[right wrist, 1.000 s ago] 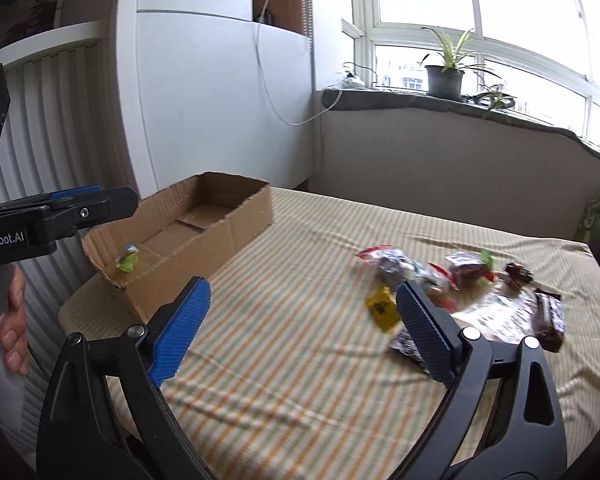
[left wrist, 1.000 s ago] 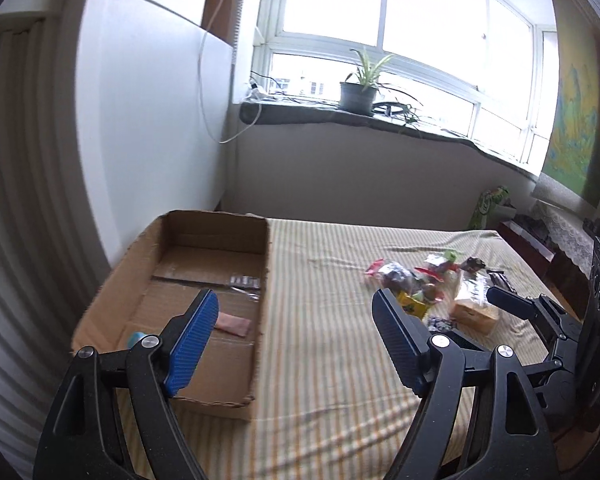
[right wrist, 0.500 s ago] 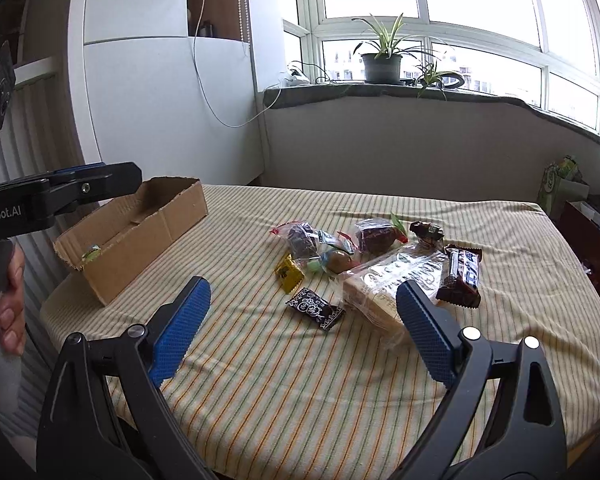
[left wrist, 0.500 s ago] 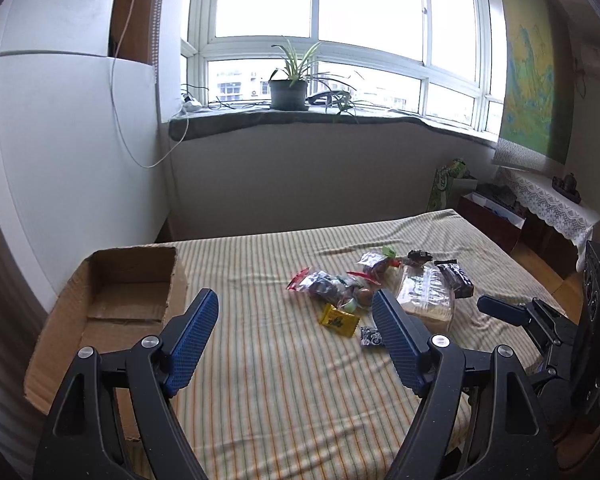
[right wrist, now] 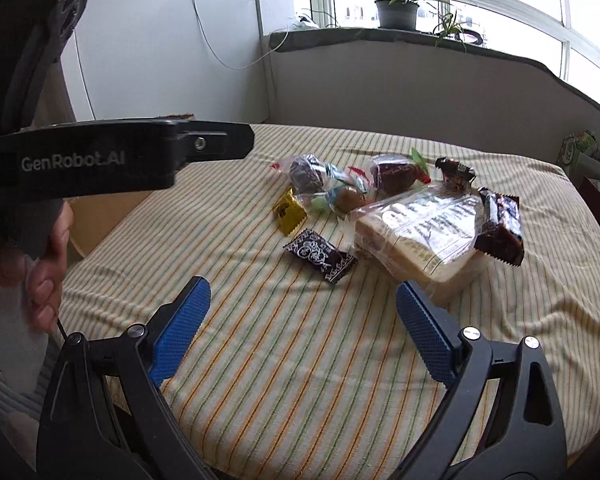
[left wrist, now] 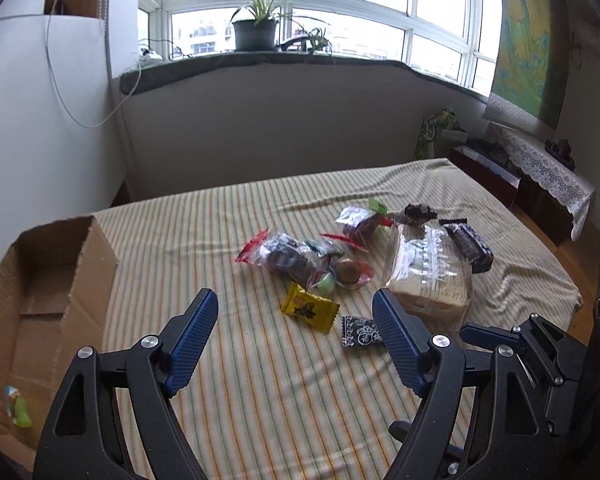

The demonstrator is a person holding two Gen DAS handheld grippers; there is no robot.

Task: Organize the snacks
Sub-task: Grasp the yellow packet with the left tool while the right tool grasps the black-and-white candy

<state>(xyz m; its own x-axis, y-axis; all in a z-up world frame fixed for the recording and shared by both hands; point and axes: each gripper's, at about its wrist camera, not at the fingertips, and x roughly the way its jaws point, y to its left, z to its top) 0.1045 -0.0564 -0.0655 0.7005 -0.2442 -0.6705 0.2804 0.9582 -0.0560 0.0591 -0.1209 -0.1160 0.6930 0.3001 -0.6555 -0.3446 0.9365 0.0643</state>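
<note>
A pile of snacks lies on the striped tablecloth: a yellow candy packet (left wrist: 309, 308) (right wrist: 288, 210), a black patterned packet (left wrist: 360, 331) (right wrist: 319, 255), a bagged loaf of sliced bread (left wrist: 427, 272) (right wrist: 419, 232), a dark chocolate bar (left wrist: 470, 246) (right wrist: 500, 226) and clear bags of sweets (left wrist: 290, 258) (right wrist: 306, 172). My left gripper (left wrist: 294, 330) is open and empty, just short of the yellow packet. My right gripper (right wrist: 302, 320) is open and empty, in front of the black packet. The cardboard box (left wrist: 48, 300) sits at the left and holds a small green sweet (left wrist: 17, 406).
The left gripper's body (right wrist: 112, 164) crosses the right wrist view at the left, held by a hand (right wrist: 44, 264). The right gripper (left wrist: 540, 356) shows at the left view's right edge. A low wall (left wrist: 280, 128) with a potted plant (left wrist: 256, 20) stands behind the table.
Both grippers have swung right from the cardboard box and moved closer to the snack pile. Both stayed open and empty.
</note>
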